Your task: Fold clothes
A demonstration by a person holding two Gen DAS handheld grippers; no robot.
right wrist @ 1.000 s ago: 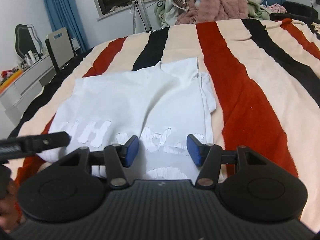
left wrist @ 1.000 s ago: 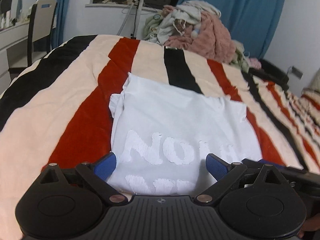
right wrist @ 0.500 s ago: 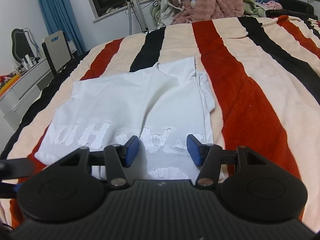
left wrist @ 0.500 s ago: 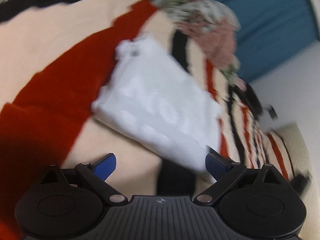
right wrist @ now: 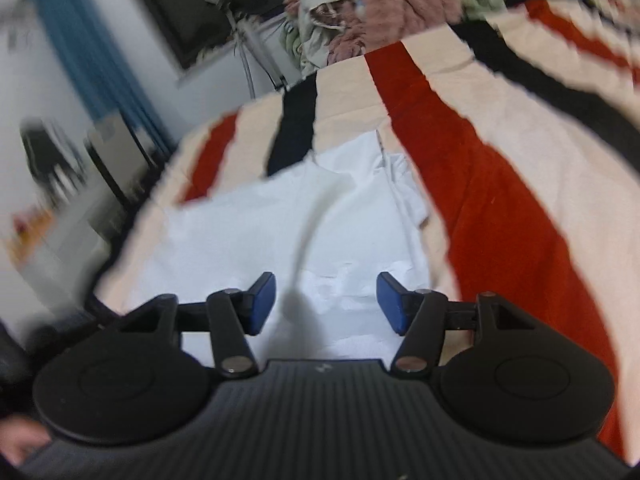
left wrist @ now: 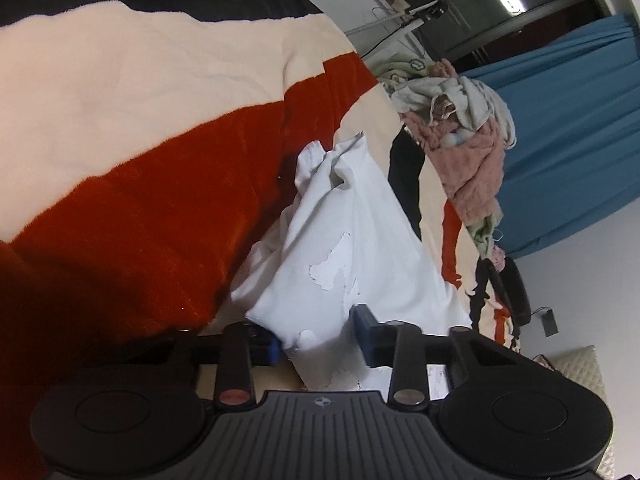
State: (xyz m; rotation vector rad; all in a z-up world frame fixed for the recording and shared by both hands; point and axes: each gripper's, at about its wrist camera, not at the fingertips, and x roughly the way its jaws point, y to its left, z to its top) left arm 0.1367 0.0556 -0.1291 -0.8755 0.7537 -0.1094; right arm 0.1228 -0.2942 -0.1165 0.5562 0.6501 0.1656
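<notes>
A white T-shirt (left wrist: 360, 220) with cracked white lettering lies on the striped blanket (left wrist: 140, 200). My left gripper (left wrist: 318, 340) is rolled on its side at the shirt's near edge. Its jaws are closing, and a bunched fold of cloth fills the gap between the blue pads and rises in a ridge. In the blurred right wrist view, the shirt (right wrist: 248, 232) spreads out flat ahead. My right gripper (right wrist: 326, 304) hovers over its near hem with jaws opening, the pads apart and pressing on nothing.
A heap of pink and pale clothes (left wrist: 468, 152) sits at the far end of the bed, in front of a blue curtain (left wrist: 568, 128). A tripod (right wrist: 248, 40) stands behind the bed. The blanket (right wrist: 500, 200) stretches wide to the right of the shirt.
The left gripper rolled, dropped to the shirt's near edge and closed in on a fold of it, which now stands bunched. The right gripper's jaws spread wider and its view tilted and blurred.
</notes>
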